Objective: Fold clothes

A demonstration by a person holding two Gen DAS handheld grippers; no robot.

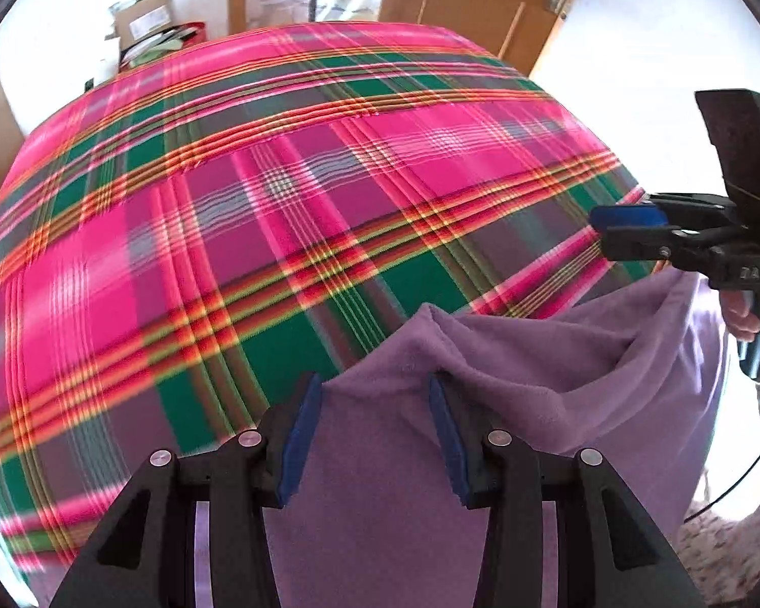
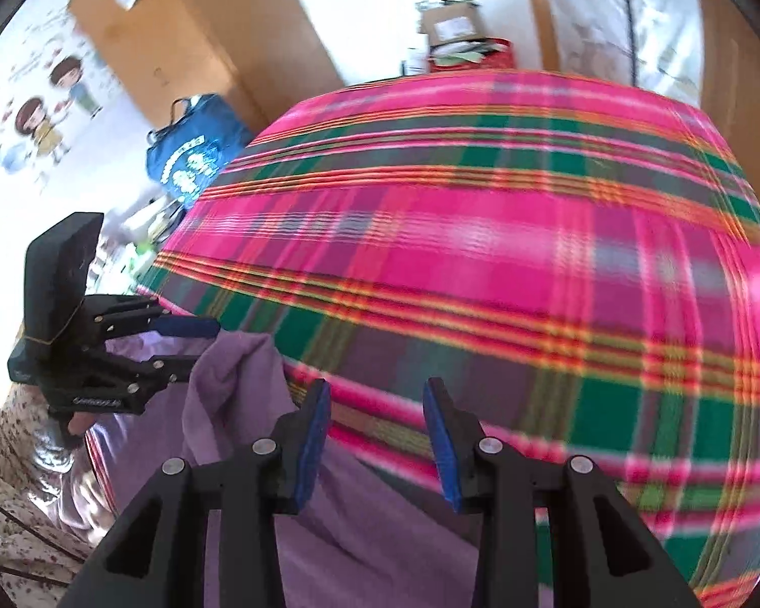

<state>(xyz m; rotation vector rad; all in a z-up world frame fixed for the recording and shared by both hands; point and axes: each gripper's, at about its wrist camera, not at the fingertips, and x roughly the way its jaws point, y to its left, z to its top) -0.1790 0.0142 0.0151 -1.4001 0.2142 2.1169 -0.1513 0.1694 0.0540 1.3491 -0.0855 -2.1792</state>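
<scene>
Left wrist view: the left claw (image 1: 375,435) stands with its blue-padded fingers (image 1: 299,435) spread wide, purple fleece cloth (image 1: 506,395) bunched between and under them, though neither pad visibly pinches it. The cloth lies at the near edge of a surface covered by a pink, green and red plaid blanket (image 1: 238,233), a raised fold running off to the right. There the right claw (image 1: 628,233) comes in from the side just above the cloth's far edge, its fingers appearing close together with nothing seen between them; a hand (image 1: 745,314) grips its handle. Behind the blanket stand a wooden door (image 1: 486,5) and a cardboard box (image 1: 147,20).

Right wrist view: the right claw (image 2: 375,435) is wide open and empty, the plaid blanket (image 2: 532,263) showing through the gap and the purple cloth (image 2: 238,395) heaped to its left and below. The left claw (image 2: 187,349) reaches in from the left, fingers parted on either side of the cloth's upper fold; whether it grips cannot be told. A blue bag (image 2: 192,152) sits beyond the blanket's far corner, below cartoon stickers (image 2: 50,106) on the wall.
</scene>
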